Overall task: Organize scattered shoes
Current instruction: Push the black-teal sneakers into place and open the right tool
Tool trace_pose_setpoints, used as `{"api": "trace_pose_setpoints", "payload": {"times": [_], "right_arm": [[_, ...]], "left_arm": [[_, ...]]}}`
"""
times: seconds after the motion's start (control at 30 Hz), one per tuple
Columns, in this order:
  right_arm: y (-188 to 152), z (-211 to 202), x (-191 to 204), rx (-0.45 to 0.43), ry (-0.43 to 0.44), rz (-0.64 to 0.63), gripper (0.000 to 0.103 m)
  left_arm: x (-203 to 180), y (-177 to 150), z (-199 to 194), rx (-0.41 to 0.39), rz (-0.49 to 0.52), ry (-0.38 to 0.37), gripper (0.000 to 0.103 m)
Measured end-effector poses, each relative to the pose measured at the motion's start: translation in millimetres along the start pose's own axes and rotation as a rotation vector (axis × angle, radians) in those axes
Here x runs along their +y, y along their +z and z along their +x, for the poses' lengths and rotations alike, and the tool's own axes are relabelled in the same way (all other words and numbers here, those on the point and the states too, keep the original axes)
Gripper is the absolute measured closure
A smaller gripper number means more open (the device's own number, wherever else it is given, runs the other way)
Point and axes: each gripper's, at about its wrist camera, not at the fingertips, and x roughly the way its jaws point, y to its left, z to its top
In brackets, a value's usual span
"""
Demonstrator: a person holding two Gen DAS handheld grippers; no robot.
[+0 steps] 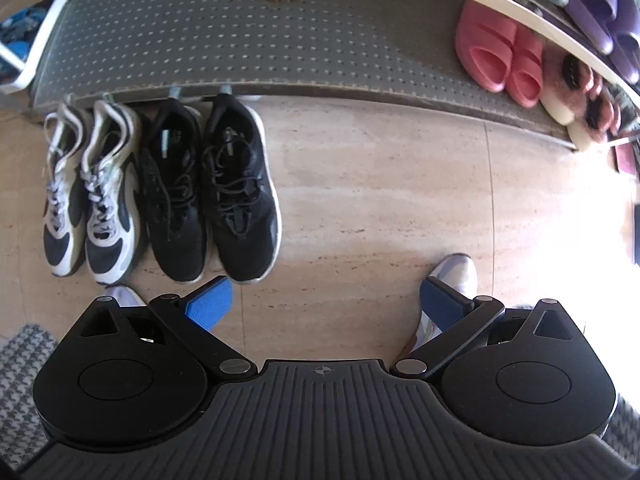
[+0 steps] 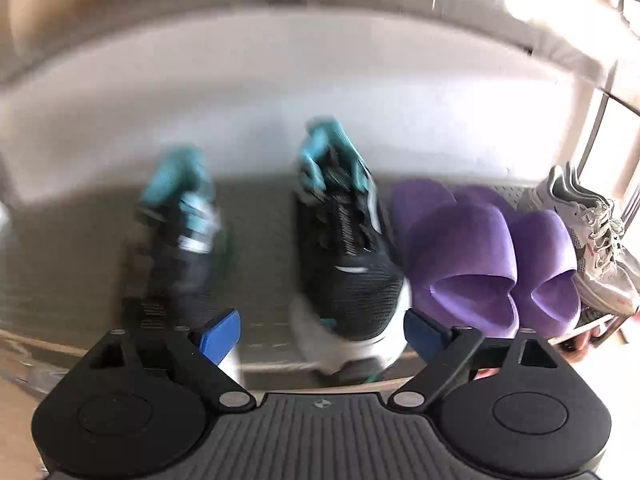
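left hand-held gripper (image 1: 326,306) points down over floor (image 1: 380,200), wide, empty | right hand-held gripper (image 2: 322,334) tilts down at teal shoe (image 2: 344,248) on shelf (image 2: 264,344), wide, pads clear | no readable writing

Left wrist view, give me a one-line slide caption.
Open left gripper points down at tan stone floor; black mesh sneakers and white-and-navy sneakers paired against grey perforated shelf.

You stand on a beige stone-look tile floor (image 1: 380,200); at twelve o'clock a grey perforated rack shelf (image 1: 240,40); glare at three.
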Motion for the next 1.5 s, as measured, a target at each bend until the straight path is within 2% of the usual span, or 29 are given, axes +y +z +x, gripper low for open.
{"api": "trace_pose_setpoints", "payload": {"times": [0.07, 0.13, 0.27, 0.5, 0.6, 0.67, 0.7, 0.83, 1.17, 1.37, 1.5], "right_arm": [[-7.6, -14.5, 21.4, -0.016, 0.147, -0.008, 0.006], [-16.9, -7.6, 40.1, 0.010, 0.185, -0.088, 0.006], [-30.3, 16.7, 64.5, 0.059, 0.147, -0.211, 0.007], [-28.7, 30.1, 56.5, 0.134, 0.149, -0.156, 0.007], [-33.4, 38.5, 64.0, 0.151, 0.145, -0.176, 0.007], [-34.7, 46.3, 67.5, 0.149, 0.124, -0.199, 0.010], [-36.1, 52.5, 71.7, 0.147, 0.088, -0.228, 0.014], [-36.8, 61.5, 78.3, 0.152, 0.045, -0.254, 0.016], [-27.0, 77.1, 76.1, 0.105, -0.013, -0.191, 0.023], [-17.3, 89.2, 55.8, 0.083, -0.147, -0.127, 0.025], [-15.5, 91.1, 54.0, 0.090, -0.168, -0.110, 0.023]], "left_arm": [[-0.4, -3.4, 1.1, 0.010, -0.005, -0.010, 0.001], [-2.4, -7.4, 3.9, 0.028, 0.008, -0.017, 0.001], [-5.5, -11.4, 11.6, 0.057, 0.036, -0.010, 0.001], [-5.8, -3.2, 15.2, 0.062, 0.026, -0.009, 0.001], [-7.6, -2.2, 17.3, 0.070, 0.027, -0.011, 0.001], [-7.9, -2.5, 19.4, 0.079, 0.024, -0.011, 0.001], [-8.0, -2.7, 20.2, 0.082, 0.024, -0.011, 0.001], [-8.6, -3.4, 21.7, 0.086, 0.024, -0.005, 0.001], [-10.0, -5.9, 25.7, 0.103, 0.031, 0.005, 0.001], [-9.0, -3.3, 25.3, 0.103, 0.028, 0.004, 0.001], [-7.9, -3.4, 25.3, 0.110, 0.027, -0.004, 0.001]]}}
